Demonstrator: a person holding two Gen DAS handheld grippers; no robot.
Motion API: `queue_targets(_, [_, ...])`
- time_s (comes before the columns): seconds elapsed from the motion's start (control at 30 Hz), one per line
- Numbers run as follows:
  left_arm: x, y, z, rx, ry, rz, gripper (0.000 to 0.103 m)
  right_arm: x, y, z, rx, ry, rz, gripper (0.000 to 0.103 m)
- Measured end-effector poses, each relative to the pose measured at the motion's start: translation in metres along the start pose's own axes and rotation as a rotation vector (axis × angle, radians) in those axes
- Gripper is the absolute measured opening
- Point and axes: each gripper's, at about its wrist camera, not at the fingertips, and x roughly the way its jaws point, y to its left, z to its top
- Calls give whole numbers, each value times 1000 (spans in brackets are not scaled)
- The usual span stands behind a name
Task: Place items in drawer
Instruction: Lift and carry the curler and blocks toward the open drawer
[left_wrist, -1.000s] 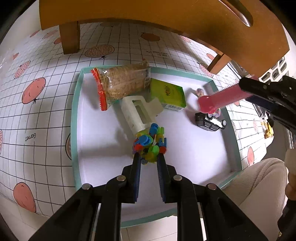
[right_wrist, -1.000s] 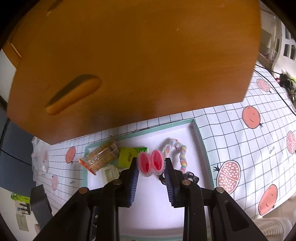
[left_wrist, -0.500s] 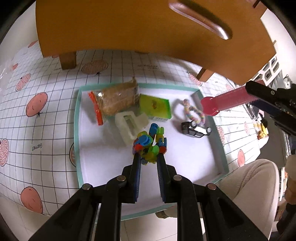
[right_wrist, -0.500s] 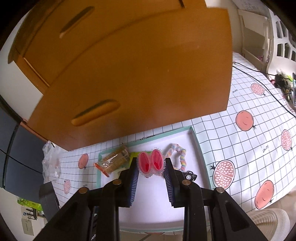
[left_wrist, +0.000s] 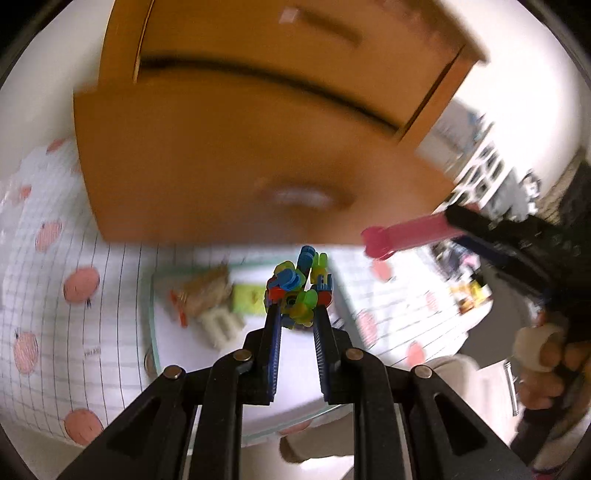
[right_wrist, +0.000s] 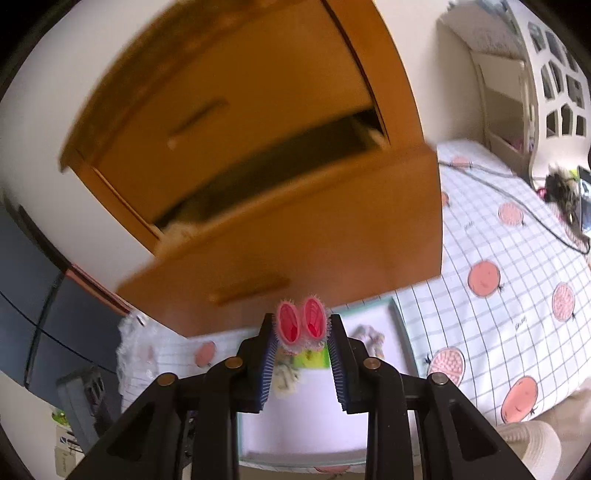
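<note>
My left gripper (left_wrist: 297, 308) is shut on a cluster of coloured plastic pieces (left_wrist: 297, 286) and hangs high over the tray (left_wrist: 152, 325), level with the front of the pulled-out wooden drawer (left_wrist: 229, 162). My right gripper (right_wrist: 301, 330) is shut on a pink spiky toy (right_wrist: 301, 325), which the left wrist view shows side-on as the pink toy (left_wrist: 402, 234) at the right. From the right wrist, the drawer front (right_wrist: 314, 236) stands ahead, with a dark opening (right_wrist: 266, 173) above it holding something pale.
In the tray lie a snack bag (left_wrist: 201, 291), a green box (left_wrist: 249, 297) and a cream block (left_wrist: 221, 321). A beaded ring (right_wrist: 369, 334) lies near the tray's right rim (right_wrist: 402, 332). Cables (right_wrist: 517, 199) cross the fruit-print mat (right_wrist: 517, 258). A hand (left_wrist: 543, 354) holds the right gripper's grip.
Both grippers have risen with their items, so the tray has sunk and shrunk in view. The drawer front and its open top have come into sight.
</note>
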Motion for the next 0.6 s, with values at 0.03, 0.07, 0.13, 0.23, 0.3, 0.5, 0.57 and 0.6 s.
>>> queue_targets(0.03, [-9,-4,6,9,-23,-11,18,-9,3,4,0,-21,11,29])
queue_targets(0.07, [-19,-8,14,20,-55,-24,18,-17,5,8,-2,-39,21,29])
queue_targets(0.13, [-36,-16,29,41,-110,-41,18,-33,12,17,-8,-79,44,29])
queue_targets(0.23, [-57,-25,54,72,-192,-49,18,-53,24,33,-25,-130,62,29])
queue_targets(0.3, [-68,-28,72,85,-234,-39,18,-64,32,44,-41,-158,73,29])
queue_targets(0.5, [-81,-30,115,102,-316,-11,18,-84,55,83,-116,-223,48,29])
queue_targets(0.57, [-83,-26,125,99,-331,-2,18,-83,59,94,-131,-229,31,29])
queue_targets(0.6, [-83,-25,130,95,-334,4,18,-81,62,101,-138,-228,16,29])
